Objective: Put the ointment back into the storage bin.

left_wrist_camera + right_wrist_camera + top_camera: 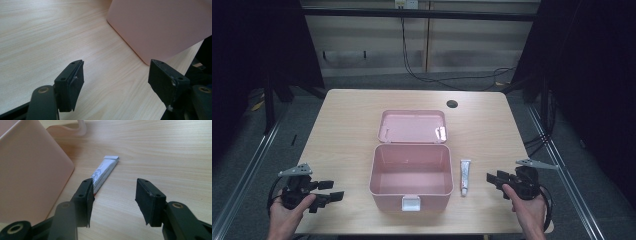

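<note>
A: Where does the white tube (465, 176) lie?

B: Flat on the tabletop (347, 125), lower right of centre in the high view, just beside the right wall of the open pink box (411, 175). Its crimped end points toward the top of the frame and its cap toward the bottom. The box's lid (412, 126) is folded back behind it, and its white latch (410, 202) hangs at the front.

A: And the grippers?

B: The right gripper (493, 180) sits at the lower right with its jaws well apart and nothing between them, aimed at the tube. In the right gripper view the tube (105, 172) runs up from behind the left jaw. The left gripper (328, 190), at the lower left, also has its jaws spread and empty; its own view shows the box wall (160, 25) at upper right.

A: What could go wrong?

B: I'd judge the tube is close to the box wall, so one jaw may strike the box or nudge the tube under it. A flat, slick tube could also slide or twist out if it is pinched near one end.

A: Any writing?

B: Grey marks on the tube, too blurred to read. No brand is legible.
</note>
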